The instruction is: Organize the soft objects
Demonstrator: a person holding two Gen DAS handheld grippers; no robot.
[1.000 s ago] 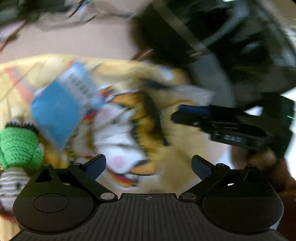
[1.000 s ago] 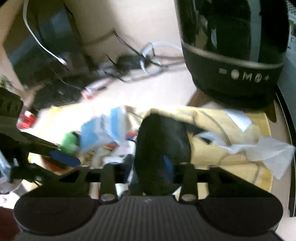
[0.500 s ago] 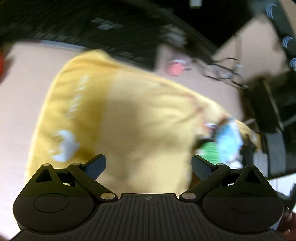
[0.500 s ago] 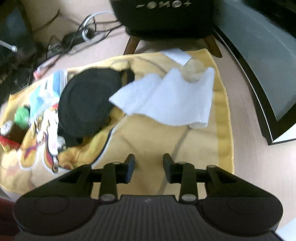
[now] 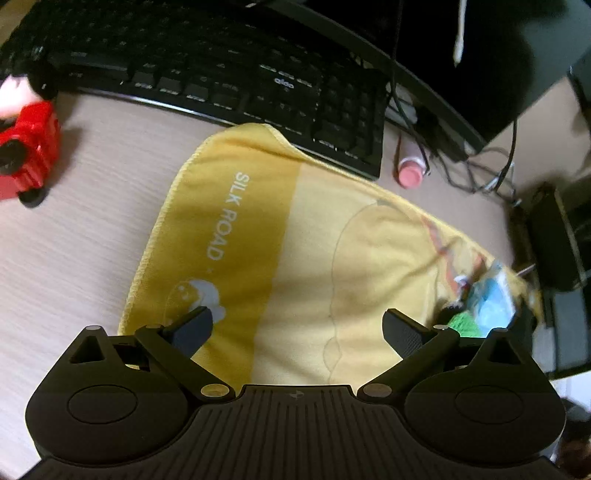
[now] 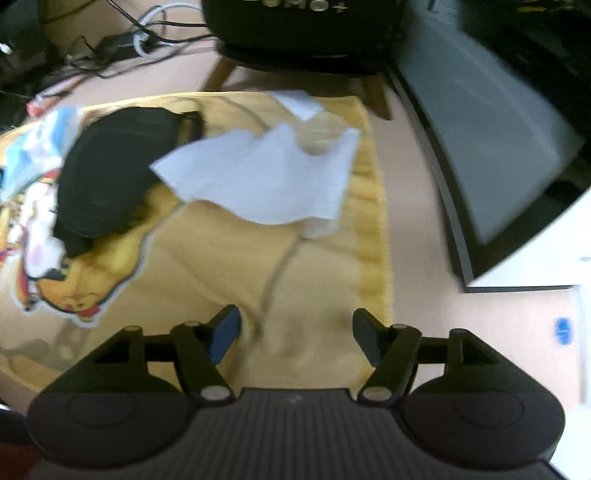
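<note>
A yellow printed towel (image 5: 314,236) lies spread on the desk, also filling the right wrist view as the towel (image 6: 207,280). On it lie a black soft pouch (image 6: 110,181), a white tissue (image 6: 266,181), a blue-and-white packet (image 6: 33,151) and a green knitted toy (image 5: 463,323). My left gripper (image 5: 297,328) is open above the towel's near end, holding nothing. My right gripper (image 6: 295,330) is open over the towel's right edge, nothing between its fingers.
A black keyboard (image 5: 221,74) borders the towel's far side, with a red toy car (image 5: 26,155) to the left and a pink-capped tube (image 5: 410,166) beside cables. A black speaker (image 6: 303,33) on wooden legs and a monitor (image 6: 498,147) stand near the right gripper.
The right gripper let go of the black pouch, opened wide and pulled back to the towel's right edge. The left gripper swung from the toy end to the towel's other end.
</note>
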